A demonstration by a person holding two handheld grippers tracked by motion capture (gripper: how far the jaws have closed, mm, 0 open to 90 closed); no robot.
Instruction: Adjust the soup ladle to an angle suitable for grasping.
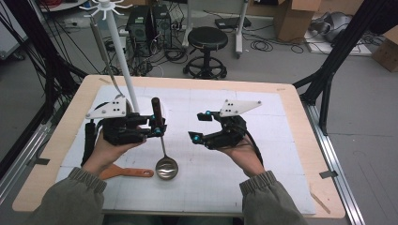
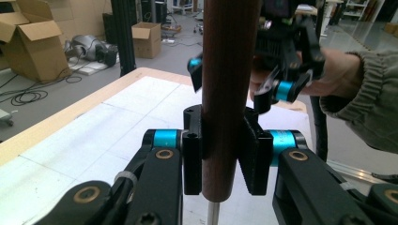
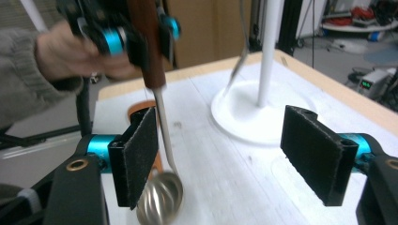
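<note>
We find the left hand-held gripper clamped on the brown wooden handle of a ladle, its pads pressing both sides of the handle just above the joint where the metal stem begins. The ladle hangs upright, bowl down at the worktop, in front of the white hanging stand; we judge the grip is set low on the handle so that its top stays free for a hook on that stand. The right hand-held gripper stands to the right of the stand, apart from the ladle, jaws spread wide with nothing between them. A fork-like utensil already hangs from the stand. An orange spatula lies in front of the stand, beside the ladle's bowl.
</note>
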